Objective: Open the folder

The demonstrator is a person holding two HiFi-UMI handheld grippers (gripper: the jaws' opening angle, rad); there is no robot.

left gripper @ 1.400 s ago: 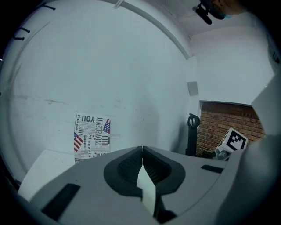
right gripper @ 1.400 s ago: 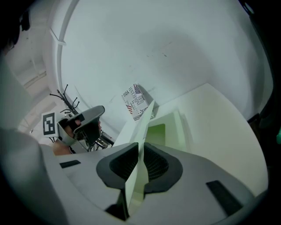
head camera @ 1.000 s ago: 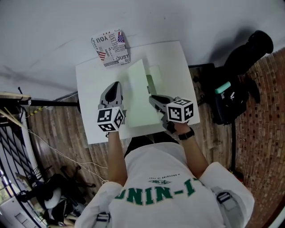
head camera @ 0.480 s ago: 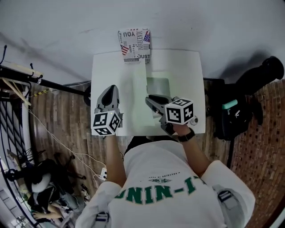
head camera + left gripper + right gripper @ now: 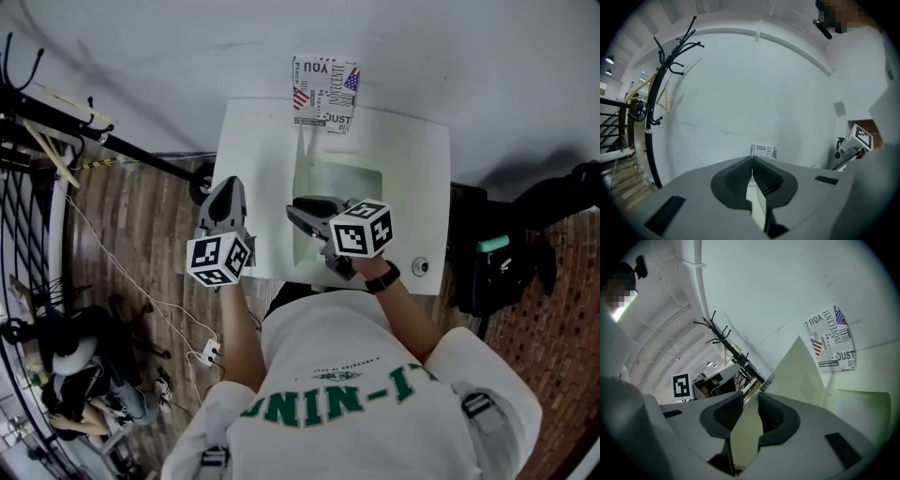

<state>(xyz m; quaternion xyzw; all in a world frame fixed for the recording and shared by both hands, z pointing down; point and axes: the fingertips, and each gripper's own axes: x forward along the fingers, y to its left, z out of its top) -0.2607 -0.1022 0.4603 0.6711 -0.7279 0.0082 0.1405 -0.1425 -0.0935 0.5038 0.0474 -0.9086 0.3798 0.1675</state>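
While the pale green folder lies on the middle of the white table, its cover stands raised along its left side, lifted clear of the back leaf, which lies flat on the table. The right gripper sits over the table's near edge and points toward the table's far edge, at the near end of the raised cover. In the right gripper view its jaws stand apart, having just been opening. The cover's pale green sheet runs through the gap between them, and the ribbed pads sit clear of it on either side. Beyond the jaws the cover rises as a tilted, pointed sheet. The left gripper is over the table's left near part, beside the cover's outer face and apart from it, and also points toward the table's far edge. In the left gripper view its jaws are together, their tips meeting, with nothing clamped between them. A packet printed like a newspaper stands at the table's far edge against the wall, straight beyond the folder. The two marker cubes face up over the table's near edge.
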